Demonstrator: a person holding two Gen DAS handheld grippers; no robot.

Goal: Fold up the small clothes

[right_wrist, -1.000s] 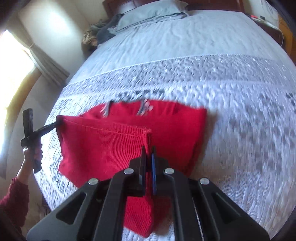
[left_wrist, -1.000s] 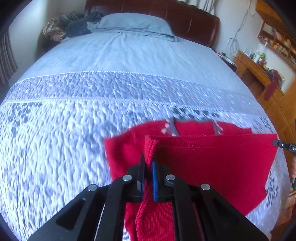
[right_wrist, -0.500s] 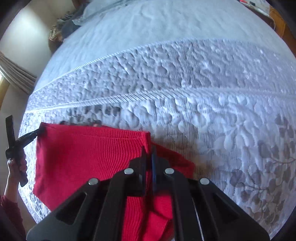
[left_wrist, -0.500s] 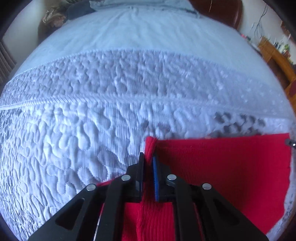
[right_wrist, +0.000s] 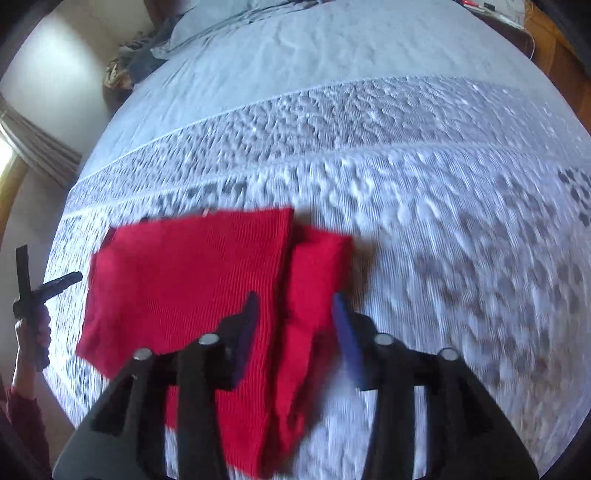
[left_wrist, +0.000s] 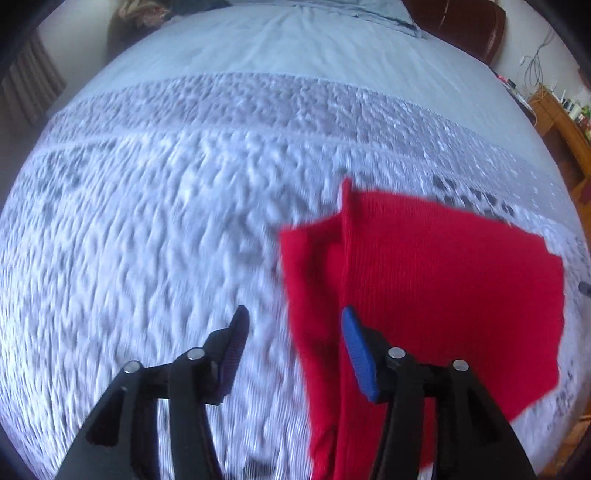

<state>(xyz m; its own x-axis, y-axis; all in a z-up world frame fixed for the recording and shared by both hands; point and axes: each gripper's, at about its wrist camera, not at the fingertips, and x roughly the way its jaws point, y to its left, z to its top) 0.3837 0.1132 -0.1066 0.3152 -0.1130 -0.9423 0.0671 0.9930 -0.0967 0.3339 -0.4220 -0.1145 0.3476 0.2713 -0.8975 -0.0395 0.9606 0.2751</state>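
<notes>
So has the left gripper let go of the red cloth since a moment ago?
Yes. The left gripper is now open, off the red cloth, which lies on the bed.

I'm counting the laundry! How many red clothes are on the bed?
1. One red knit garment lies folded on the bedspread, just ahead of both open claws. Anything underneath it would be hidden.

Bed (left_wrist: 155,236): pale quilted cover with a patterned band across its width. Pillow (right_wrist: 236,22): pale blue, at the head. Headboard (left_wrist: 458,26): dark brown. Heap of clothes (right_wrist: 129,70): beside the pillow. Wooden shelf (left_wrist: 565,125): at the far right, carrying small bottles.
</notes>
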